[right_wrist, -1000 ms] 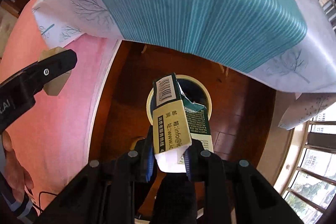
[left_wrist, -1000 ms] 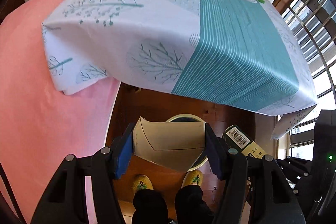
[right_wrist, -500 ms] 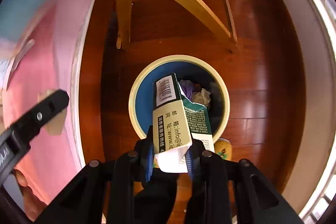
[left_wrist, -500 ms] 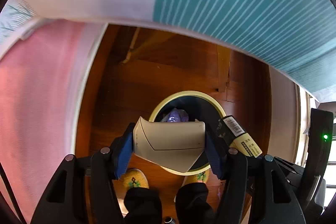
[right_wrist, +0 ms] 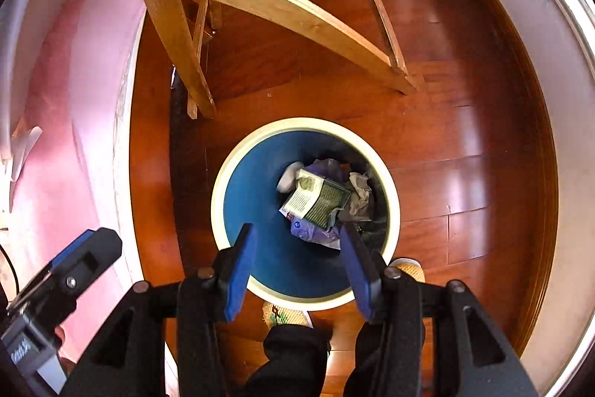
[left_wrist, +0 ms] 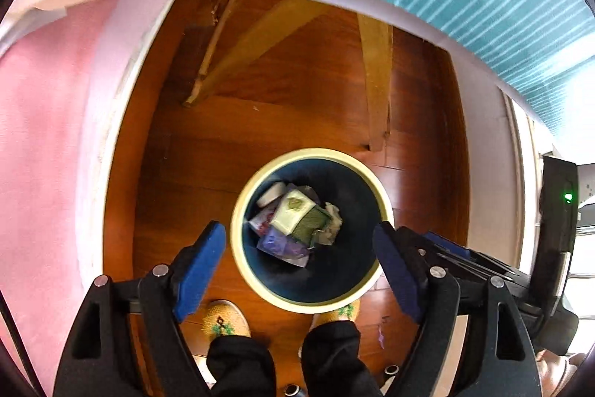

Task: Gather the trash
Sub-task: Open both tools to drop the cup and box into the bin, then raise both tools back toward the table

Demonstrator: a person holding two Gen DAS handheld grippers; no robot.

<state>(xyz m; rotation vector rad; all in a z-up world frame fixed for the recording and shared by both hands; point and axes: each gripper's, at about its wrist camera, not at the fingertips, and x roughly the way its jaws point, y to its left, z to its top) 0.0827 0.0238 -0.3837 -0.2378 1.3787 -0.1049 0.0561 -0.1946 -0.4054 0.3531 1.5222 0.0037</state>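
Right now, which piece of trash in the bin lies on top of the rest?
The green and cream carton in the bin: it rests over the purple wrapper, beside the crumpled paper.

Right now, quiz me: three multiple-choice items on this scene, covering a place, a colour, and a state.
1. Where does the green carton lie?
A. on the floor
B. inside the bin
C. in a gripper

2. What colour is the inner wall of the bin?
A. blue
B. red
C. white

3. How is the left gripper?
A. shut on paper
B. open, holding nothing
C. out of view

Answers: B, it rests among the trash inside the rim; A, the wall shows blue under a cream rim; B, its pads stand apart around nothing.
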